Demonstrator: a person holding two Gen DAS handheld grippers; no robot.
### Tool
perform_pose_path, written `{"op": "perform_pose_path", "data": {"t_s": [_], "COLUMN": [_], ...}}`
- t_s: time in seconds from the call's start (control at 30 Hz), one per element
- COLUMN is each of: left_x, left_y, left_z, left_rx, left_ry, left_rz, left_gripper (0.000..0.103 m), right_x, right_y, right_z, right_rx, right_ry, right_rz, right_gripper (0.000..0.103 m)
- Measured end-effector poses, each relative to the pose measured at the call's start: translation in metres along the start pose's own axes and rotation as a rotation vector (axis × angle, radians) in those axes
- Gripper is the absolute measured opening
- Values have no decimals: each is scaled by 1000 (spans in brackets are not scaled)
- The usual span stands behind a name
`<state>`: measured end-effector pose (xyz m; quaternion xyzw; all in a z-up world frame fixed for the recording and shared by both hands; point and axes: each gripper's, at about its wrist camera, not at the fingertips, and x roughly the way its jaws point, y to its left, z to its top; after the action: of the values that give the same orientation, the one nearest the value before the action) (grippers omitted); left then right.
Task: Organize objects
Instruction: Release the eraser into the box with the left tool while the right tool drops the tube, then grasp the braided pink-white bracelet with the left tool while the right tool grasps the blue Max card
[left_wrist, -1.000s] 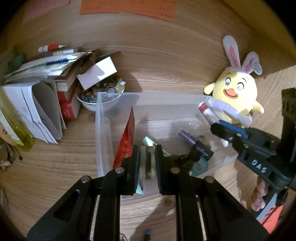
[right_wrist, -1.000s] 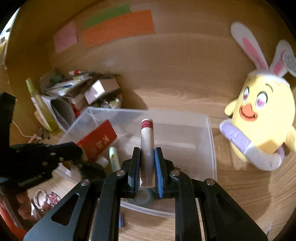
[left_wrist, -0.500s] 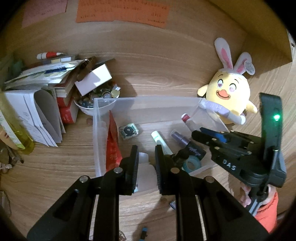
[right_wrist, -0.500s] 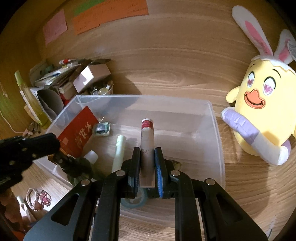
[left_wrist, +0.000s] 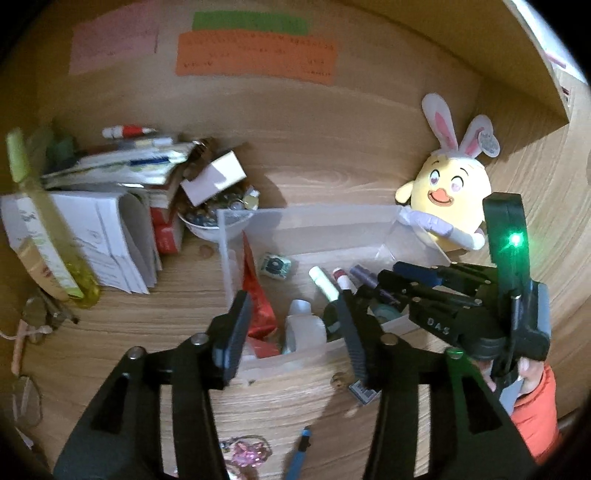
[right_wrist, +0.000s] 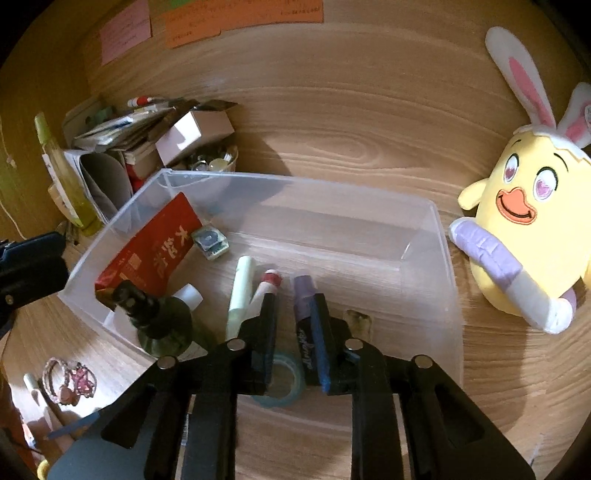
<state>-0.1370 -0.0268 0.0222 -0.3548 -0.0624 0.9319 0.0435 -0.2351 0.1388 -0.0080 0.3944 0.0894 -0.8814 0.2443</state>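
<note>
Both claws have let go since a second ago: the red-capped tube (right_wrist: 266, 285) that the right claw (right_wrist: 293, 343) clamped now lies on the bin (right_wrist: 439, 236) floor, just ahead of its left finger. That claw's jaws are opening, nothing pressed between them. The left claw (left_wrist: 295, 325) is opening too, wide apart and empty above the bin's near left corner, with the white bottle (left_wrist: 304, 326) below its gap.
</note>
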Motion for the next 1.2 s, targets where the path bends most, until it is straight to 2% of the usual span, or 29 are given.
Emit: {"op": "perform_pose_path", "data": {"t_s": [0.1,0.23,0.3,0.5,0.63,0.8,1.2], "left_x": [-12,-26,-31,-36,-36,-34,-26], "left_y": [5,14,16,23,27,35,54], "left_z": [0,-2,-4,-18,-31,-51,-88], "left_rx": [2,3,4,17,17,19,-37], "left_ry": [-26,-45,-51,-33,-6,40,143], "left_rz": [18,39,52,81,84,116,108], "left_gripper": [66,72,79,85,87,88,89], "right_x": [-11,-31,-40,-63,-75,-84,-76], "right_y": [0,3,5,11,14,17,31], "right_z": [2,5,4,-5,-15,-28,-54], "right_rx": [10,9,7,-10,-27,-32,-43], "right_ry": [-28,-79,-100,-139,-158,-174,-125], "right_rz": [10,8,10,-6,-2,19,45], "right_gripper": [32,44,53,67,68,77,77]}}
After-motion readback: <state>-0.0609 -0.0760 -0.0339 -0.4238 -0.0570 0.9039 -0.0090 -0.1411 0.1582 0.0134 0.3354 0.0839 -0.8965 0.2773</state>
